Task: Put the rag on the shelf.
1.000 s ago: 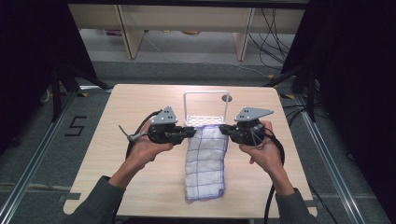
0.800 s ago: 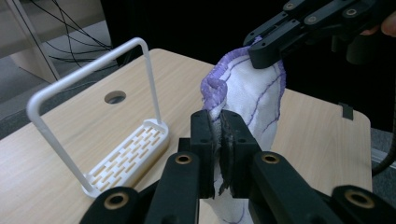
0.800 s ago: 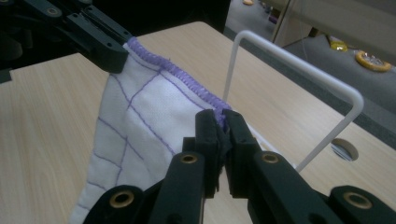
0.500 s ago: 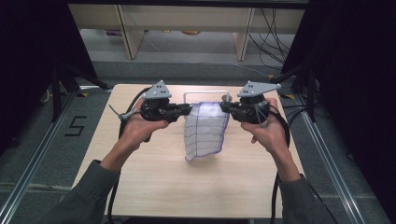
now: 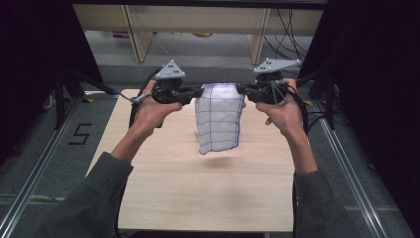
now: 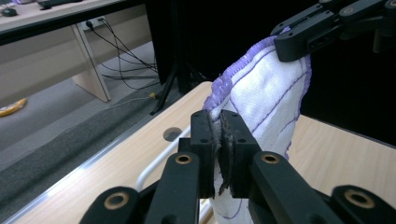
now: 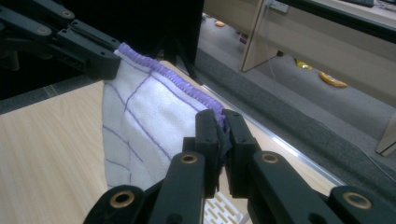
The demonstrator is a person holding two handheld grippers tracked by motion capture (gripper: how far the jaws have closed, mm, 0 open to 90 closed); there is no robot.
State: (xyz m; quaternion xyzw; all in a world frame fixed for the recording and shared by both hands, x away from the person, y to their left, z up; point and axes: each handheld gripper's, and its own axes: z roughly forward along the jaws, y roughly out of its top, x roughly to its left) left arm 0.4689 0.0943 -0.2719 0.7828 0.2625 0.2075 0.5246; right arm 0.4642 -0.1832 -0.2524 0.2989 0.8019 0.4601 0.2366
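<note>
Left gripper (image 5: 198,92), right gripper (image 5: 241,90), pinching cloth (image 5: 218,119) aloft

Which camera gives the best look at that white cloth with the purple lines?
The high view: the cloth hangs full length above the table, pinched at both top corners. The left gripper view and the right gripper view each show just its upper part by the tongs.

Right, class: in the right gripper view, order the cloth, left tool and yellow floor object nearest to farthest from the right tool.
1. Cloth, clamped in the right tool.
2. Left tool, upper left, holding the cloth's other corner.
3. Yellow object, right, on the floor beyond the table.
</note>
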